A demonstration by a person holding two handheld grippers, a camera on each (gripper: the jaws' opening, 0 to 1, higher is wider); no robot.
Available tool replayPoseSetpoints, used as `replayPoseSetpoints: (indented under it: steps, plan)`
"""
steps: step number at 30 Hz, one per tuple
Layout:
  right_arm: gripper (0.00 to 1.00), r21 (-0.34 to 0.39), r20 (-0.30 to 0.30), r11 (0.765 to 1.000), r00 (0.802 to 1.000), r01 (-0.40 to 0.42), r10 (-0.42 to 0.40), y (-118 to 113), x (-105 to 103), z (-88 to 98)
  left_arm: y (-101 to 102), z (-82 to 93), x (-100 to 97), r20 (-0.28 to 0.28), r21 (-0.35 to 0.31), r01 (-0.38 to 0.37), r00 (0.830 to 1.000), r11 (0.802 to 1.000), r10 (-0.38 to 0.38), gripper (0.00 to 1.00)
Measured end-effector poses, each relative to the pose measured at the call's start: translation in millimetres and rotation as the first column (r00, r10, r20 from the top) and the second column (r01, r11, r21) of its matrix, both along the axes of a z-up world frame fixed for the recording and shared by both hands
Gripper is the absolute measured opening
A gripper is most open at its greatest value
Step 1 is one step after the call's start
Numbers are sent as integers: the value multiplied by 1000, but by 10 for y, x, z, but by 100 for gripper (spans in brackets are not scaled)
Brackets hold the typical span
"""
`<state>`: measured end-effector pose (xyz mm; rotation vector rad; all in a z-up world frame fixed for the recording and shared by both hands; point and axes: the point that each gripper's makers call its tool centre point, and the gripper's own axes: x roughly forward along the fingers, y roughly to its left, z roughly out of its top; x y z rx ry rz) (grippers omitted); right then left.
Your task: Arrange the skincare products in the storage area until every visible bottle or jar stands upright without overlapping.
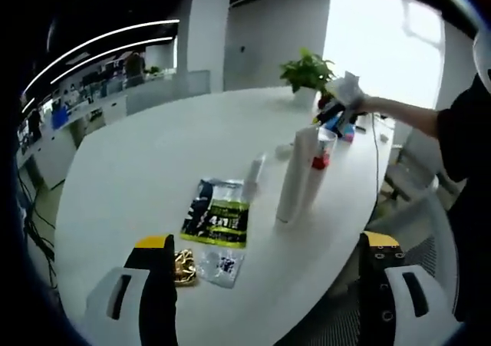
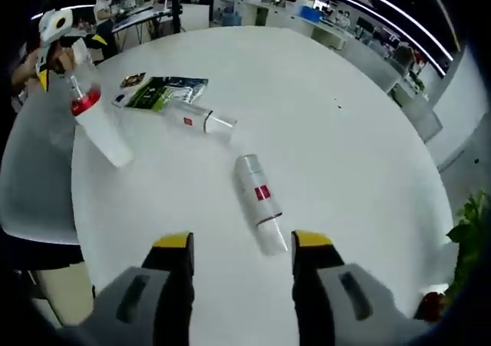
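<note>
From the left gripper view, the left gripper [image 1: 270,288] hangs with jaws spread wide and nothing between them, low over the white oval surface [image 1: 146,169]; ahead and a little to its right a tall white cylindrical bottle [image 1: 292,176] stands upright, with a red-collared white bottle [image 1: 318,160] just behind it, also upright. Left of those, a black-and-green printed foil sachet [image 1: 217,212] lies flat, and a small clear bottle [image 1: 254,170] lies on its side beyond it. In the right gripper view, the right gripper [image 2: 240,273] is likewise open and empty, poised over a silvery white cylindrical bottle with a red label [image 2: 258,200] that lies on its side just ahead, between the jaw tips. Its long axis runs away from the gripper, leaning slightly left, one end close by the right jaw; which end is the cap I cannot tell. By my judgement the job is partly done: two bottles stand, at least two still lie flat.
</note>
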<state>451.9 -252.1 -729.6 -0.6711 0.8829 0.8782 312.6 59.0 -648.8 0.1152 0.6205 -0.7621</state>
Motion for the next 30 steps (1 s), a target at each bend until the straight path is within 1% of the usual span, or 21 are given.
replayPoseSetpoints:
  steps: [1,2,4,5,6,8,9,10,11,14,15,16,18,19,21,23,26,30]
  plan:
    - [47,1,-33,1000,999,-22,22,16,42,-68,-8,-5,-8,-5,-1,-1,1000,1000,1,97]
    - [46,-3,-37,1000,999,-18,18,15,89,-100,-60,-14,-35,-13,-3,-1,1000,1000,1,97]
    - [44,-27,-74,998,996,-48,46,15,145,-193,-98,-33,-58,-23,4,-1,1000,1000,1,97]
    - [43,-37,-78,998,996,-51,48,-3,230,-242,-102,-38,-64,-24,8,-1,1000,1000,1,97]
    - [43,-44,-78,998,996,-53,49,-6,255,-257,-90,-44,-66,-27,11,-1,1000,1000,1,97]
    - [41,-70,-95,994,992,-84,77,-3,309,-309,-67,-50,-64,-31,12,-7,999,1000,8,97]
    - [41,-73,-102,993,991,-93,85,-25,393,-367,-68,-49,-65,-31,11,-9,999,1000,9,97]
    - [40,-76,-126,991,987,-106,96,-15,416,-408,-62,-53,-67,-34,9,-12,999,1000,12,97]
    - [38,-81,-150,990,983,-119,106,-7,395,-435,-66,-57,-71,-35,9,-12,999,1000,13,97]
    - [36,-116,-187,981,974,-155,132,-34,493,-551,-98,-74,-91,-40,9,-11,999,1000,12,97]
    - [35,-119,-186,981,974,-155,131,-30,511,-561,-110,-80,-98,-42,7,-12,999,1000,12,97]
    - [34,-119,-199,979,970,-163,137,-21,519,-574,-48,-90,-78,-45,2,-15,999,1000,15,97]
    - [33,-116,-223,979,965,-170,141,-4,499,-569,-2,-99,-65,-47,-10,-24,999,1000,23,97]
    - [32,-119,-216,979,966,-167,139,7,479,-562,14,-99,-63,-48,-15,-27,999,1000,26,97]
    - [32,-135,-227,972,961,-190,157,35,435,-563,74,-104,-58,-47,-23,-29,998,999,28,97]
    - [30,-145,-233,969,958,-202,165,22,447,-574,93,-111,-62,-49,-29,-27,998,999,25,97]
    - [27,-153,-238,968,958,-199,159,18,455,-575,129,-133,-65,-47,-28,-23,999,999,21,97]
    - [21,-156,-247,972,960,-177,135,23,433,-572,177,-123,-56,-40,-49,-26,999,998,24,97]
